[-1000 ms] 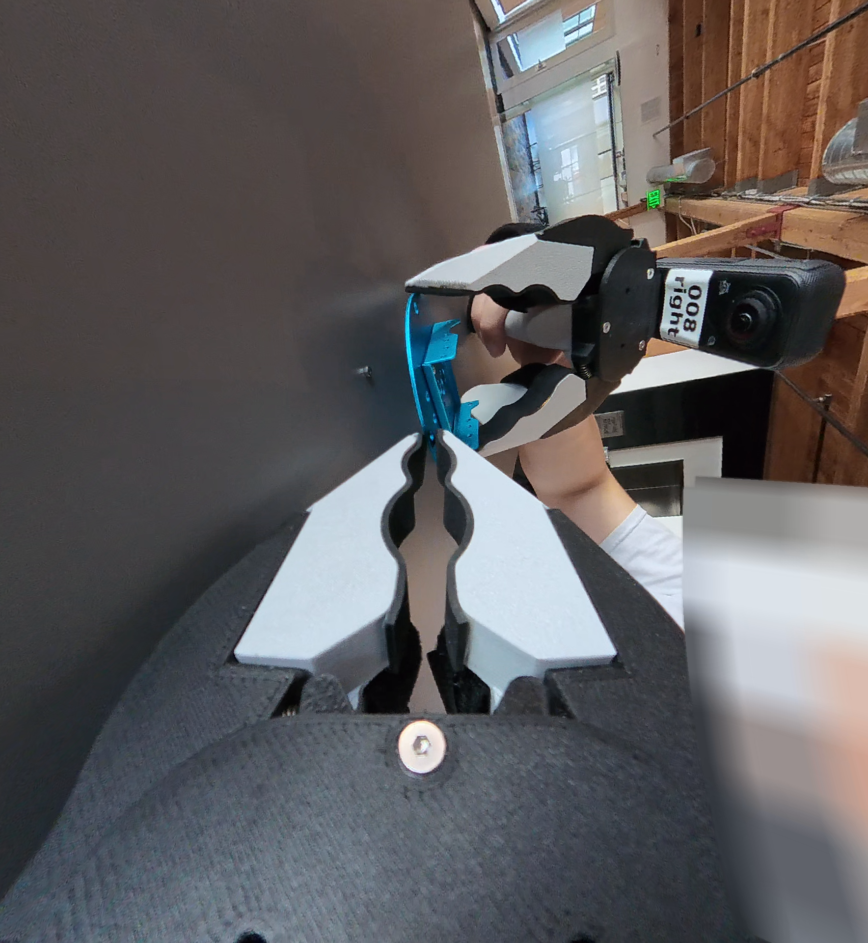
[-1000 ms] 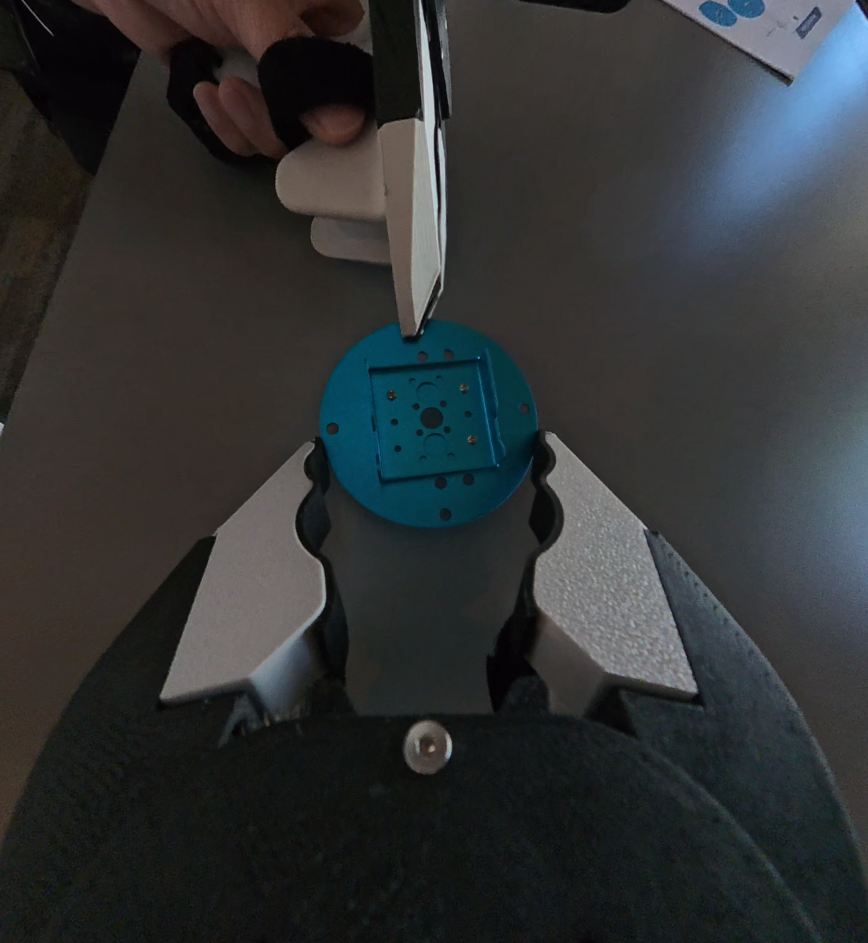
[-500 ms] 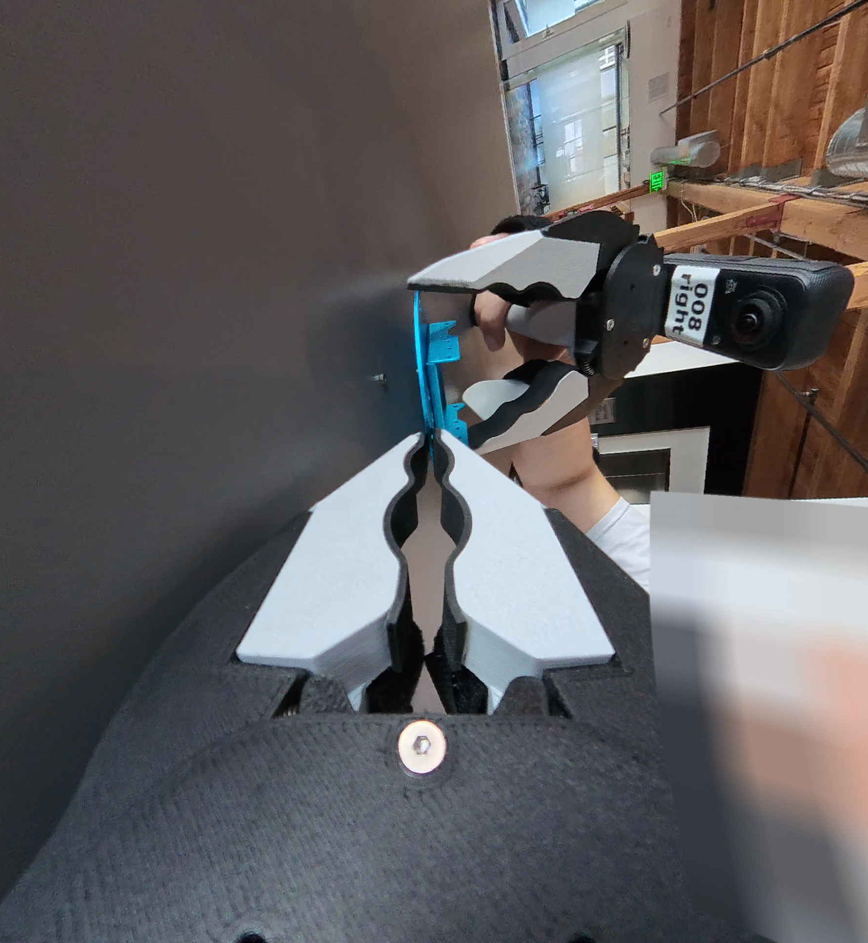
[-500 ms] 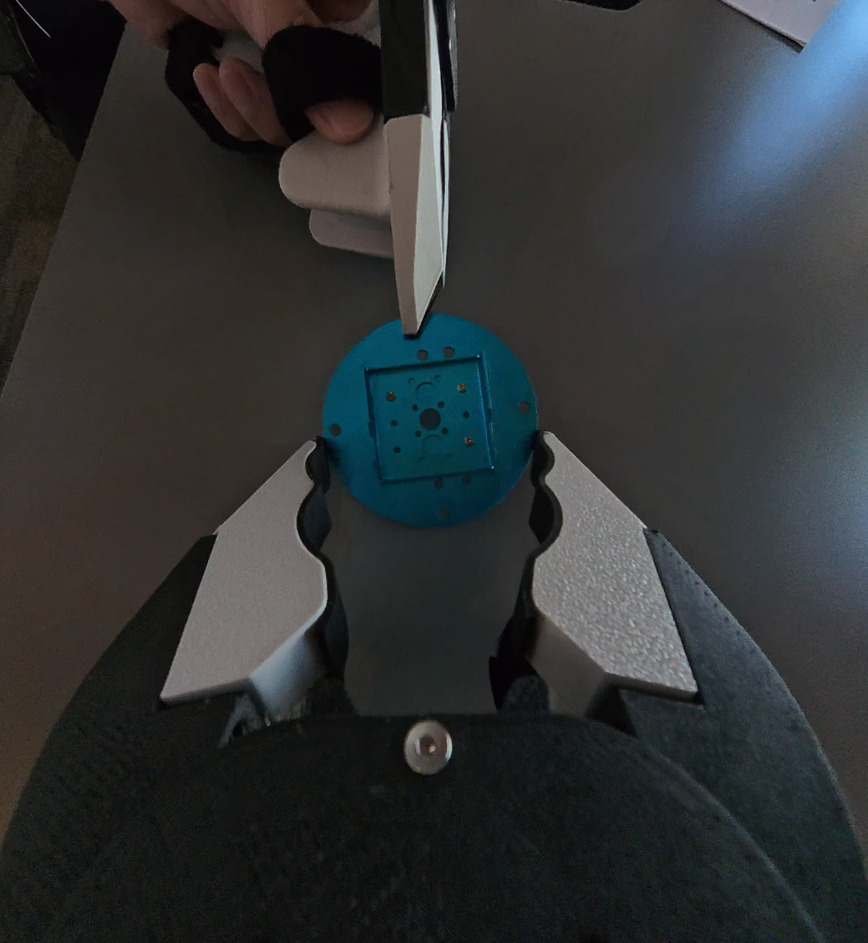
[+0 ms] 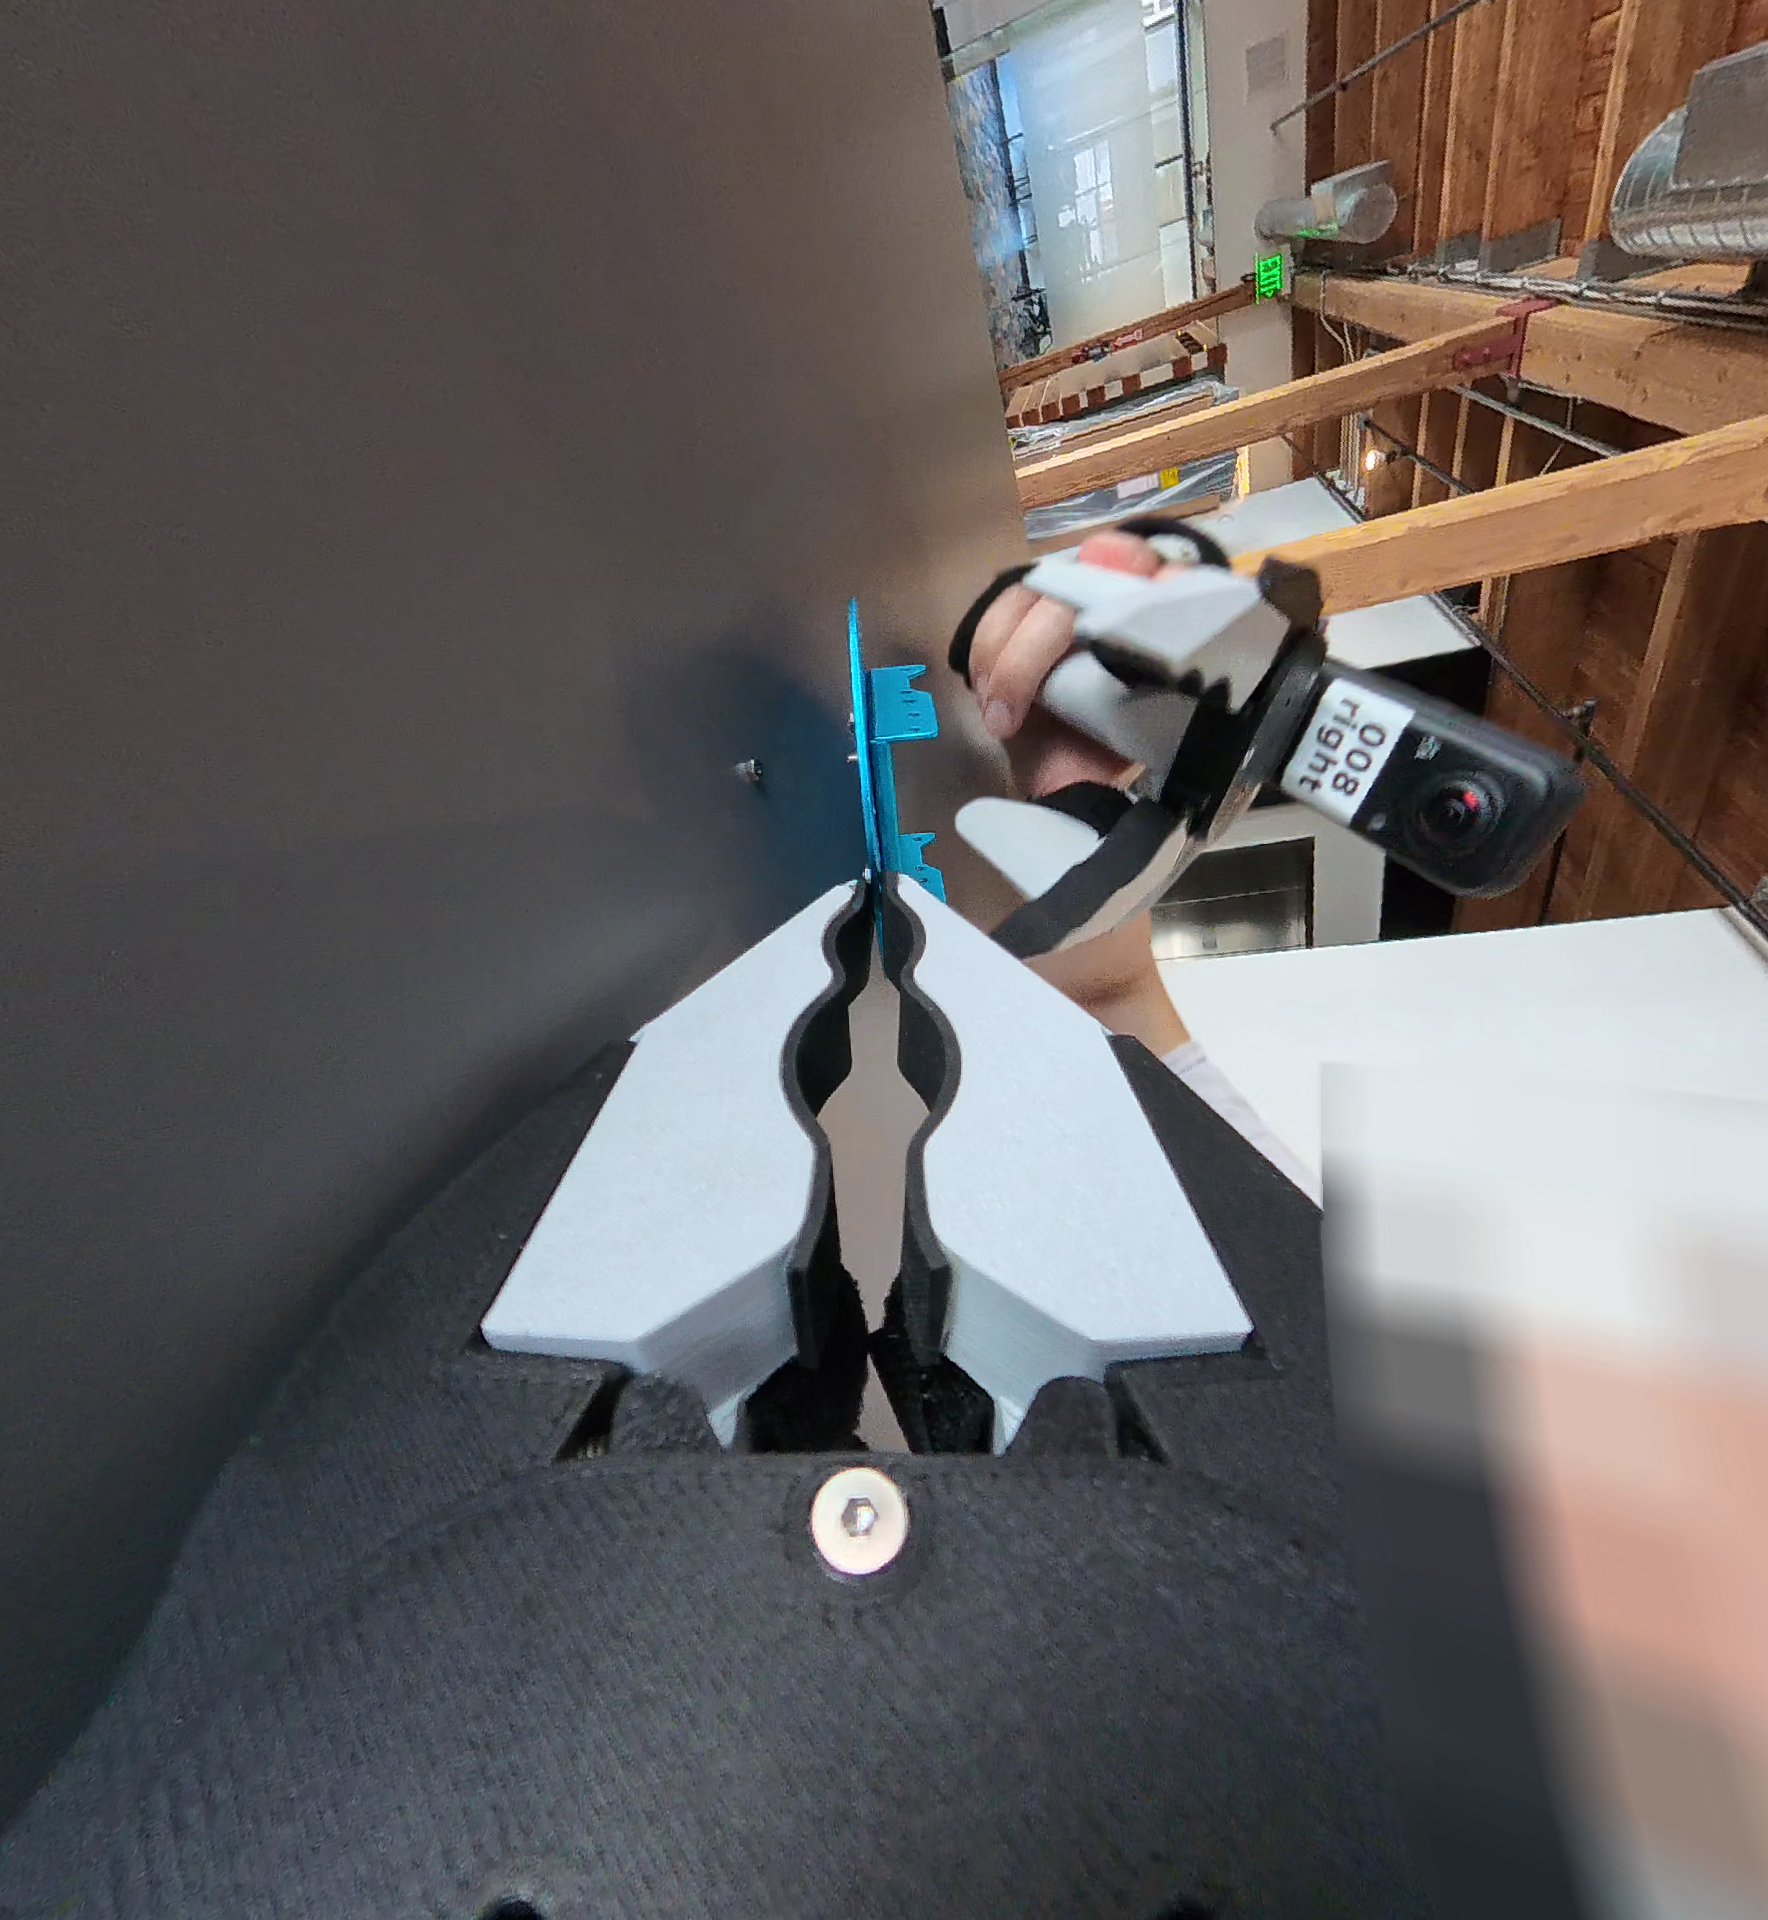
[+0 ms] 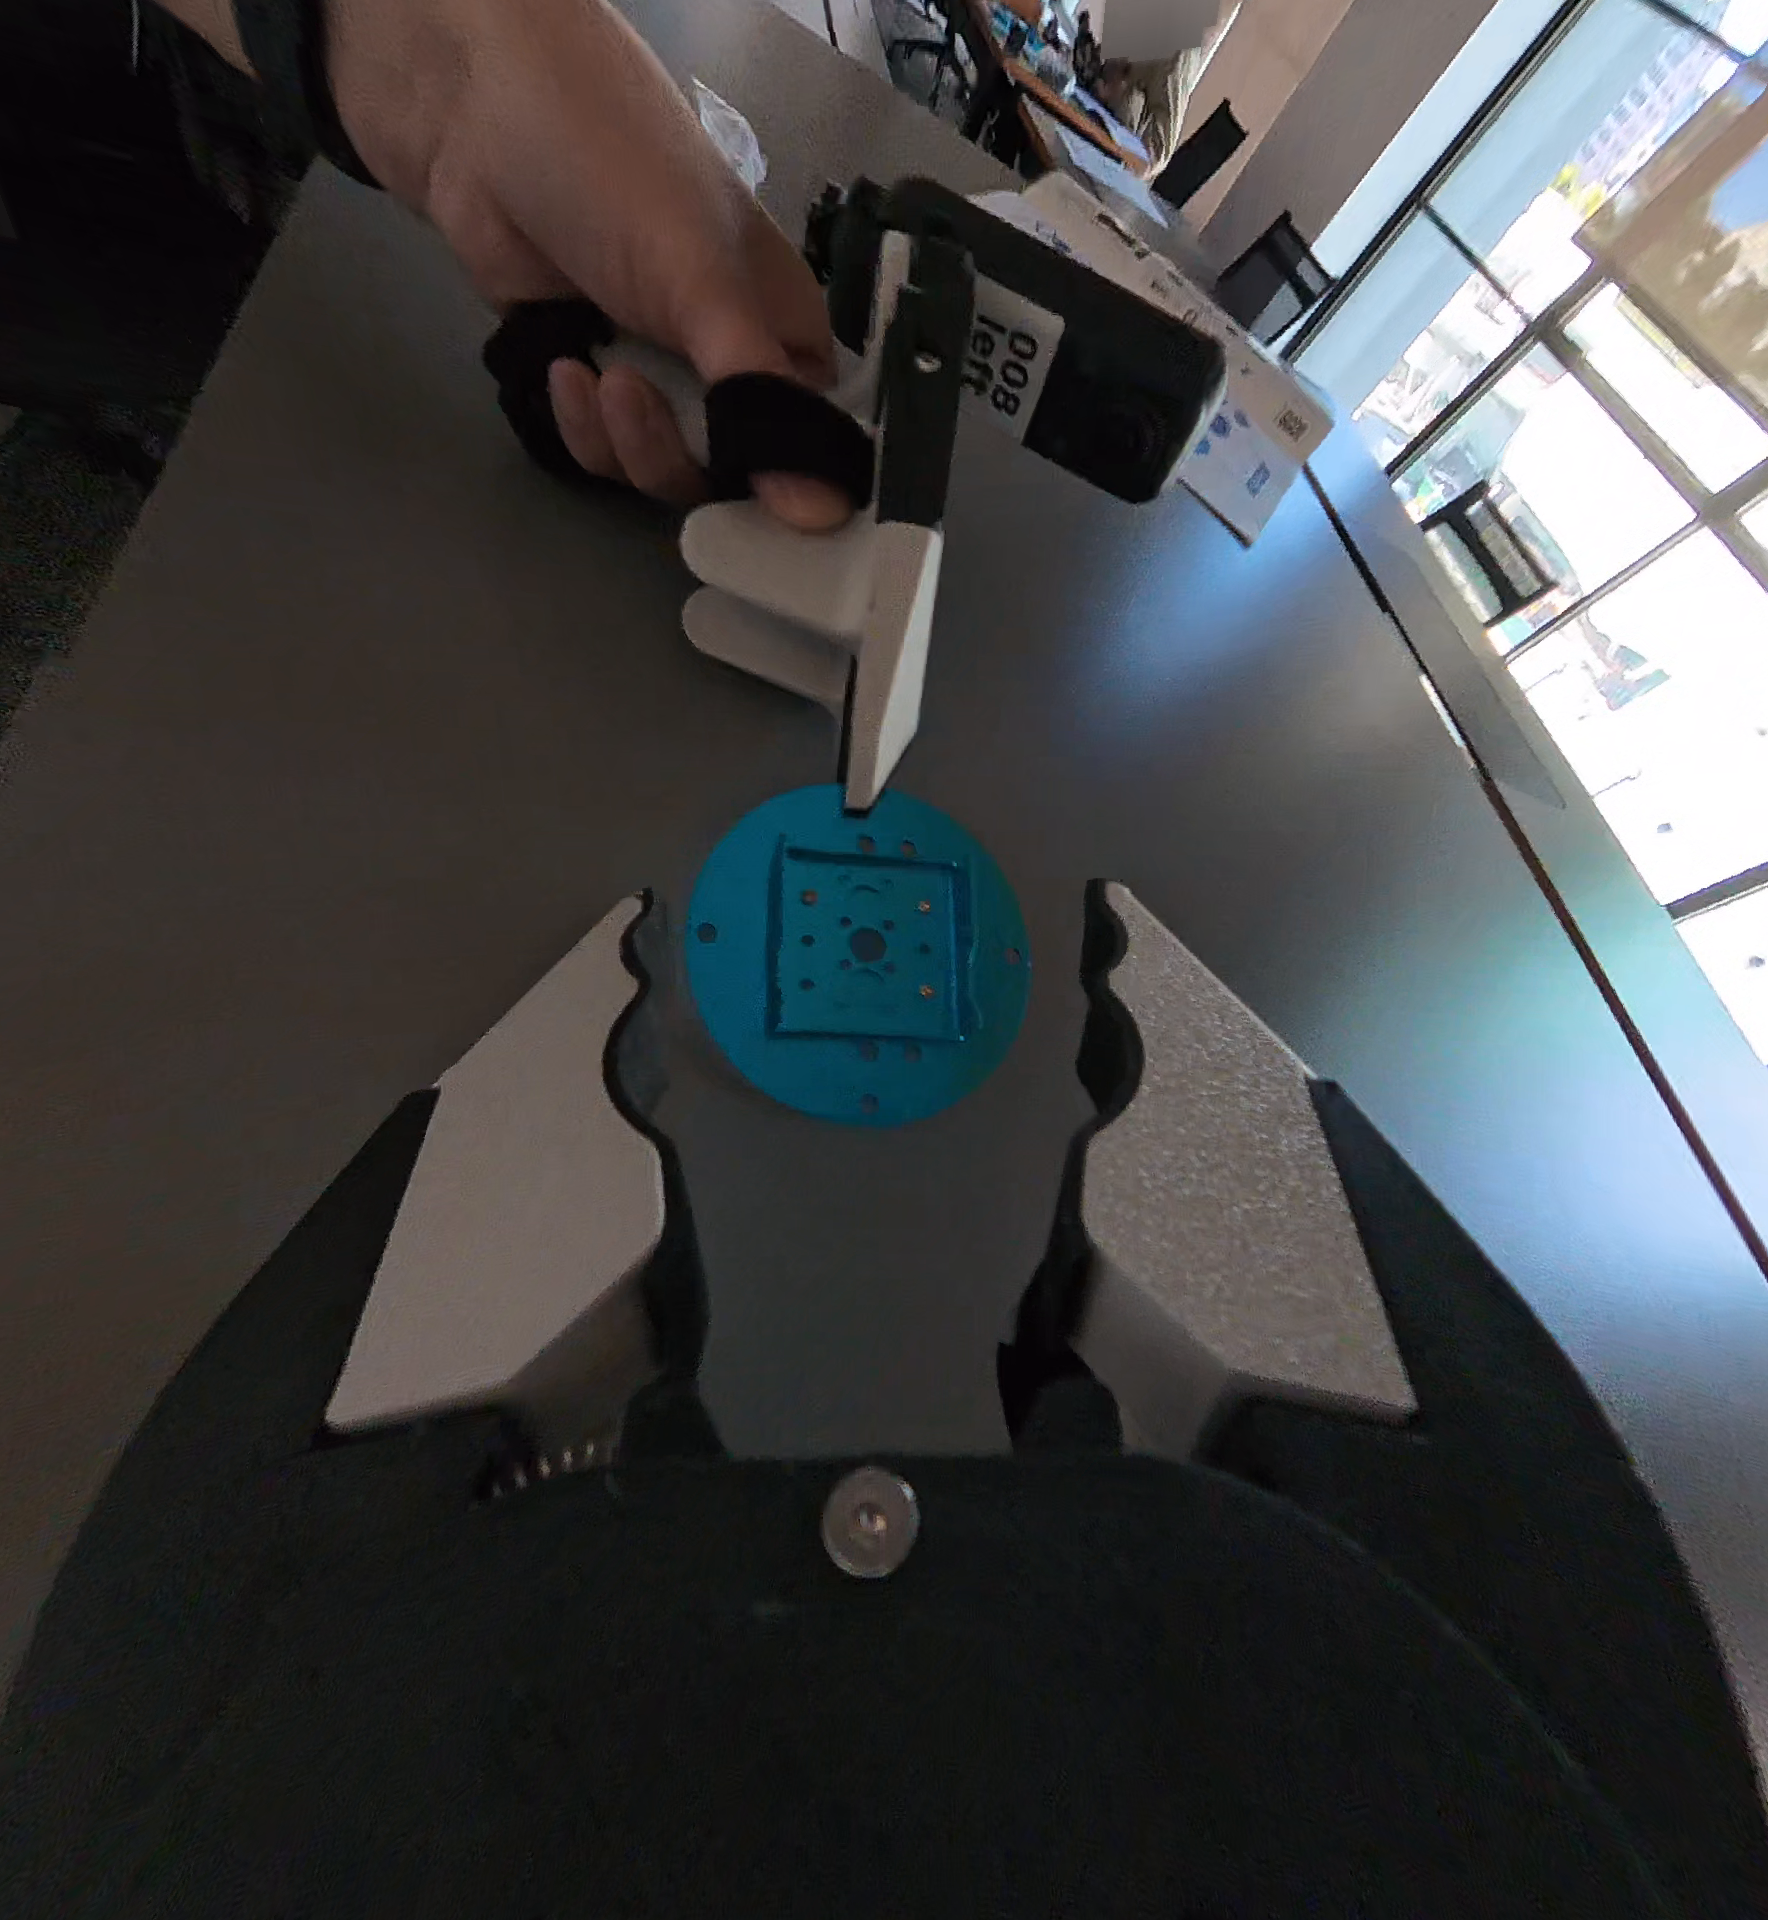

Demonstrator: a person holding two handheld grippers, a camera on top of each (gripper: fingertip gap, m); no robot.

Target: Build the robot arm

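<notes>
A blue round metal plate [image 6: 857, 966] with a square bracket and several small holes is held above the dark grey table [image 6: 340, 675]. My left gripper [image 5: 878, 891] is shut on the plate's edge; the plate [image 5: 867, 748] shows edge-on there, its bracket tabs pointing right. In the right wrist view the left gripper [image 6: 864, 805] pinches the plate's far rim. My right gripper [image 6: 869, 914] is open, its fingers on either side of the plate with a gap on both sides. It also shows in the left wrist view [image 5: 1015, 727], off to the right of the plate.
A small screw [image 5: 748, 769] lies on the table near the plate. A white box with blue marks [image 6: 1244, 436] lies at the far end of the table. Large windows [image 6: 1638, 623] run along the right. A white surface [image 5: 1482, 997] and wooden beams [image 5: 1586, 499] show behind. My right fingertips sit around 4 cm from my left ones.
My right gripper has opened wider and drawn back from the plate it was gripping. My left gripper still holds the plate by its edge.
</notes>
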